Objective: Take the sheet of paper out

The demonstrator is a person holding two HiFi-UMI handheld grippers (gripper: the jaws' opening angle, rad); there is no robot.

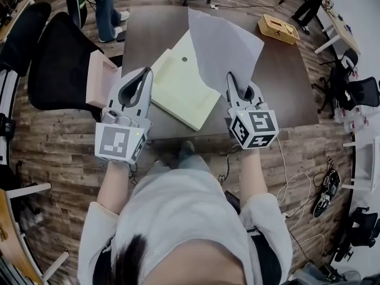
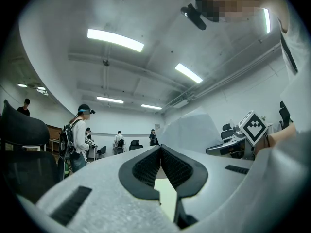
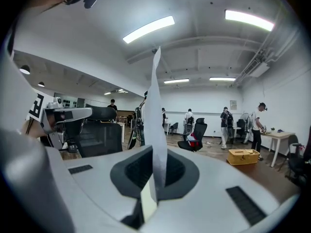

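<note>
Right gripper [image 1: 233, 79] is pinched tight on the bottom edge of the sheet of paper [image 1: 222, 46], which sticks up from its jaws over the yellow folder [image 1: 181, 91].

One sheet [image 1: 222, 46], one yellow folder [image 1: 178, 91], one box [image 1: 278, 28].

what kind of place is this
Probably an open-plan office or lab workspace: a brown table on a wood floor, black office chairs, ceiling strip lights, and other people standing by desks farther back.
</note>
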